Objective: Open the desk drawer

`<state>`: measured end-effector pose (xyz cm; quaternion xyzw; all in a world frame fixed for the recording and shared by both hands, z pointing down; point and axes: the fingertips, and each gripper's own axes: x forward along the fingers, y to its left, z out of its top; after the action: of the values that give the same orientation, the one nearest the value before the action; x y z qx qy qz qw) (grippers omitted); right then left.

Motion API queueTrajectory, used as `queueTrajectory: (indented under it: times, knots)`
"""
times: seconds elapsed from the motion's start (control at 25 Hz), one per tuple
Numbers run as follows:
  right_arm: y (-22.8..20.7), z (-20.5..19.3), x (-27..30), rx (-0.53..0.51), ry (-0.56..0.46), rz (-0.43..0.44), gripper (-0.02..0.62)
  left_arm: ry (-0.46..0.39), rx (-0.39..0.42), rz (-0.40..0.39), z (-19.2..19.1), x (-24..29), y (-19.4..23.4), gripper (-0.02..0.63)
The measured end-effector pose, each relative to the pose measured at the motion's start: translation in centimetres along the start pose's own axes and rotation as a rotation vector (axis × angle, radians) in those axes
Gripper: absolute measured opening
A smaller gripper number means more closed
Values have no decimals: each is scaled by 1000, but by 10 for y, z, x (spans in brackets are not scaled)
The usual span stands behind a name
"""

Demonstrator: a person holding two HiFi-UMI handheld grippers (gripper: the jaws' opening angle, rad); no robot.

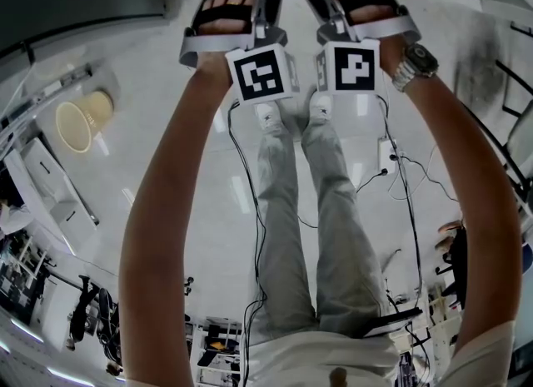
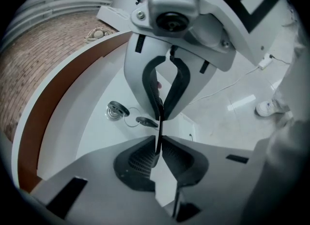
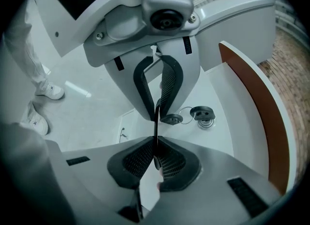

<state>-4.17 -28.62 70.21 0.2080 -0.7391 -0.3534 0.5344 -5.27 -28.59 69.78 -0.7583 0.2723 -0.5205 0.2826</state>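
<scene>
Left tool [image 2: 158,137] and right tool [image 3: 156,142], both closed narrow, touch the glossy drawer front [image 2: 92,127] at twelve o'clock; I judge the pull must go toward six o'clock.

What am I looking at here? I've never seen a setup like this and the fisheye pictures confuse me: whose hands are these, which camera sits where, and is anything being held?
No robot here: a person holds a gripper in each hand. The head view looks down past both arms to their legs, shoes and cables on the floor. The other two cameras ride on the grippers. The left gripper and right gripper both have their fingers closed, tips against a glossy white panel, probably the drawer front, beside a brown edge. The gripper facing you in each view seems to be its mirror image in that gloss. A key sits in a lock there. Whether the fingers pinch anything, I cannot tell.
</scene>
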Motion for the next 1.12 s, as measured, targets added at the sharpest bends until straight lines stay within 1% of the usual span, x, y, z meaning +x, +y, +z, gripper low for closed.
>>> queueTrajectory:
  times: [0.08,0.12,0.2,0.28,0.32,0.36,0.44,0.52,0.6,0.68,0.72,0.76,0.84,0.92,0.96,1.04,1.12]
  knots:
    - [0,1,1,31,2,-6,38,-4,-75,-7,0,0,2,61]
    - [0,1,1,64,3,4,40,-10,-109,-14,0,0,1,78]
    - [2,0,0,140,5,33,40,-22,-148,-29,2,0,-2,117]
    - [3,0,-3,177,-1,48,72,-27,-171,-34,2,-1,-3,146]
    - [5,0,-4,185,-7,53,125,-31,-197,-31,2,-2,-3,155]
    - [6,0,-6,196,-14,57,155,-36,-235,-26,2,-3,-1,158]
    - [7,-2,-10,242,-25,51,164,-44,-327,-14,2,-7,3,158]
    - [5,-5,-15,313,-27,30,166,-55,-410,-1,2,-12,5,158]
    - [2,-6,-21,403,-26,27,164,-69,-486,17,1,-19,7,156]
    - [0,-4,-29,510,-30,37,163,-87,-582,20,-1,-30,7,146]
    - [-3,-4,-34,567,-34,31,156,-100,-647,13,-1,-36,7,136]
    - [-6,-4,-39,620,-39,18,131,-117,-721,6,-1,-42,7,129]
    - [-14,-3,-52,720,-56,-13,47,-166,-882,-2,0,-59,10,44]
    - [-21,2,-68,812,-88,-18,33,-215,-1024,-11,-1,-78,15,20]
    - [-23,5,-76,838,-104,-15,29,-230,-1081,-12,-3,-86,18,17]
    - [-28,12,-90,856,-129,-6,26,-246,-1159,-6,-7,-98,25,9]
    - [-33,17,-104,872,-149,4,26,-261,-1183,-3,-5,-108,34,9]
